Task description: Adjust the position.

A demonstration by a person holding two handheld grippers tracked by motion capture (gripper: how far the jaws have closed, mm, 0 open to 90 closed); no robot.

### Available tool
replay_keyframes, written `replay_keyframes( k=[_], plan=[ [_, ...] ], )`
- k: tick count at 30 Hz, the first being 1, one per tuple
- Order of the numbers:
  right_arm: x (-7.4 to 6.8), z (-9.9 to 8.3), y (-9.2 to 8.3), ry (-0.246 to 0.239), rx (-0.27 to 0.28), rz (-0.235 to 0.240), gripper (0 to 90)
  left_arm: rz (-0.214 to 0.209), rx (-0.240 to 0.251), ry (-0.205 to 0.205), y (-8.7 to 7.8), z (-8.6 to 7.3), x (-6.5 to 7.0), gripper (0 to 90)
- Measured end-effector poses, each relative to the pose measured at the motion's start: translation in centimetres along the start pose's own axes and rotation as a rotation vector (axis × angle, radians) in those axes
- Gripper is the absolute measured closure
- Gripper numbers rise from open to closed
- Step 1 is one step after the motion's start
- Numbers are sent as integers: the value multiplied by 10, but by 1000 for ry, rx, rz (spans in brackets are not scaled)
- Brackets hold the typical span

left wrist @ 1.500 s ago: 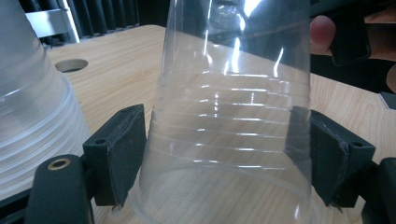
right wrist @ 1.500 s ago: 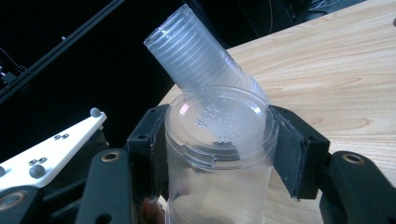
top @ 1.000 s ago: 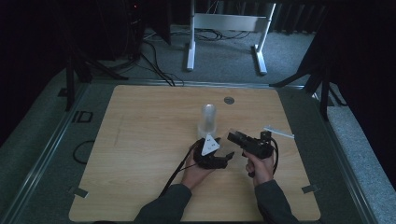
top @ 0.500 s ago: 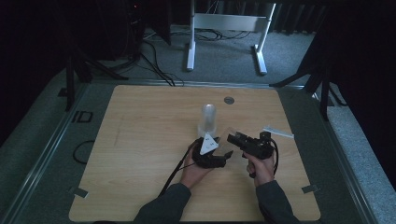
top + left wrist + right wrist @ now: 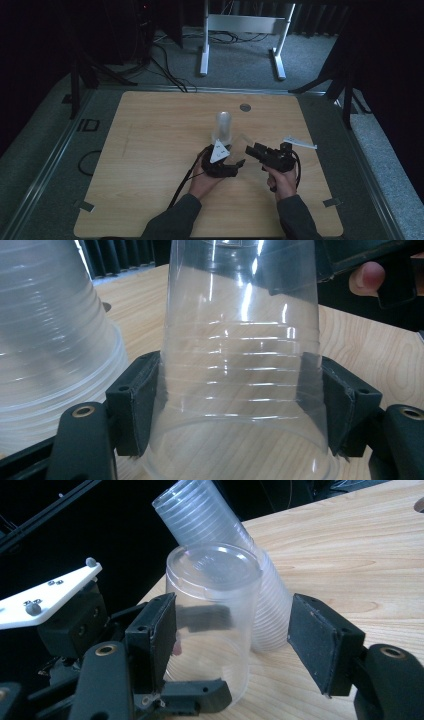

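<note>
Beside cup stack (image 5: 220,545), left gripper (image 5: 235,405) clenched on clear cup (image 5: 240,350), right gripper (image 5: 235,645) released around it.

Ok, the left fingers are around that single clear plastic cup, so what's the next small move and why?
Probably lift the single upside-down clear plastic cup slightly: the left gripper has just closed on its sides, and the stack of clear cups stands close beside it.

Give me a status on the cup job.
Done: a single cup stands upside down on the table, beside the stack but separate from it. In hand: the left tool has just been closing its jaws on that cup's lower wall, and the right tool stands open around it. Left: probably moving this cup away, then the many cups nested in the stack.
</note>
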State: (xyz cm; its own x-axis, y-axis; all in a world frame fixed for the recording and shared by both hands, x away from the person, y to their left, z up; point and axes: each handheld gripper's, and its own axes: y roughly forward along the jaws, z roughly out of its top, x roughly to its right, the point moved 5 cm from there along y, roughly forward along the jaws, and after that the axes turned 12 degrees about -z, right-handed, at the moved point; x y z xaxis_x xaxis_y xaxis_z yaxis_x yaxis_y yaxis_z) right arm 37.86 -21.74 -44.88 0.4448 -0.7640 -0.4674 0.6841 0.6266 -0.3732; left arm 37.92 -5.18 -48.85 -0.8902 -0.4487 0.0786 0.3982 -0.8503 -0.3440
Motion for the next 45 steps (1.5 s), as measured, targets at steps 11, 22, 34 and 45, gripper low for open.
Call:
replay_keyframes(
  k=[11, 22, 34, 45],
  plan=[
    [3, -2, -3, -30, -2, -27, 361, -1, -10, 8, -3, 1, -3, 284],
    [6, -2, -6, -31, -1, -36, 362, -17, -24, 18, -7, 5, -3, 286],
    [11, -2, -11, -48, -8, -50, 363, -65, -73, 26, -10, 7, -5, 286],
    [14, -2, -15, -86, -24, -61, 363, -96, -110, 36, -14, 10, -8, 287]
  ],
)
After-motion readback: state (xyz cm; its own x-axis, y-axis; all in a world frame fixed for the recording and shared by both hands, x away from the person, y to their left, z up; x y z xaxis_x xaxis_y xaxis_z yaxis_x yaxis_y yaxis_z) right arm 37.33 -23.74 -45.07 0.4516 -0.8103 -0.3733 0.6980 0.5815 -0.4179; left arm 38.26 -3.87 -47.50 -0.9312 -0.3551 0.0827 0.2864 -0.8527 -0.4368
